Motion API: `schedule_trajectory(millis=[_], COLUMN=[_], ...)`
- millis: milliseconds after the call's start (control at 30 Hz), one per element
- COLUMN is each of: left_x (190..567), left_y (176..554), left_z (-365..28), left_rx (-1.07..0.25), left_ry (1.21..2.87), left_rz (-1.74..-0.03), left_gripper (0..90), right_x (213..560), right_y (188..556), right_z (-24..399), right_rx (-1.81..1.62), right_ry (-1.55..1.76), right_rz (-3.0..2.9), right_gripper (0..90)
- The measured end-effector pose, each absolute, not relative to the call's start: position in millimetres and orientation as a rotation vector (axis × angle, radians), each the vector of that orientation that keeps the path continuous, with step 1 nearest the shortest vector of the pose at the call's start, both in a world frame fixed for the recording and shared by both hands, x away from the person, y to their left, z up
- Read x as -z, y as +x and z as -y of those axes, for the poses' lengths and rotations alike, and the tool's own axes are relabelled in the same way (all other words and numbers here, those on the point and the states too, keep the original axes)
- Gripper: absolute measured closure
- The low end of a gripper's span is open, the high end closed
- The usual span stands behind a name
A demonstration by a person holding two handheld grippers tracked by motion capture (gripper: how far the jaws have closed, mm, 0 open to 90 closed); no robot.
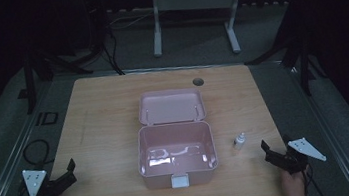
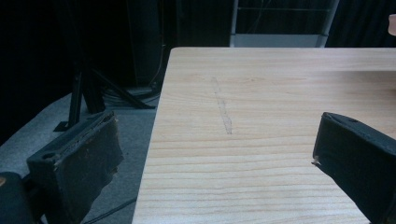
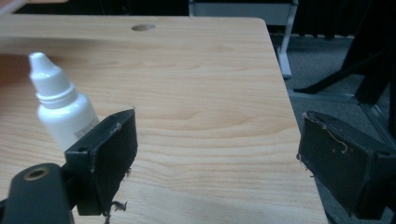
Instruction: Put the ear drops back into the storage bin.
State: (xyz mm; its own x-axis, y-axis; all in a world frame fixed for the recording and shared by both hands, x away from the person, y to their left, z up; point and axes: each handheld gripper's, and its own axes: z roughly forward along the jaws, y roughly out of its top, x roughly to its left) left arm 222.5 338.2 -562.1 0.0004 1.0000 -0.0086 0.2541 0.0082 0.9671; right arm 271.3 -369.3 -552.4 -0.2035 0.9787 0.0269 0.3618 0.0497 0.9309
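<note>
I'm holding both grippers idle beside the pink box (image 1: pixel 176 150) (lid open): left gripper (image 1: pixel 66 173) left of it, right gripper (image 1: pixel 276 151) right, jaws spread wide, empty. Dropper bottle (image 1: pixel 239 141) standing btwn box & right gripper.

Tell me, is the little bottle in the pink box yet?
Not yet. The pink box already sits open and looks empty. The little bottle stands on the table beside it. The left gripper and right gripper are open, holding nothing.
</note>
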Motion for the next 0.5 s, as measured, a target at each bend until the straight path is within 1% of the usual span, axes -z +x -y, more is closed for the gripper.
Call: schedule_trajectory(millis=[300,500], left_x=[562.1,562.1], left_y=[222.6,222.6], left_z=[-338.3,-338.4], left_rx=[-1.067,-1.066], left_ry=[1.391,1.39], left_rz=[-1.401,-1.4], left_gripper=[1.4,1.4], right_x=[552.6,546.5], right_y=[279.0,292.4], right_z=[371.0,371.2], right_rx=[-1.141,-1.057], right_ry=[1.417,1.428], right_rz=[-1.756,-1.991], right_gripper=[11.8,12.7])
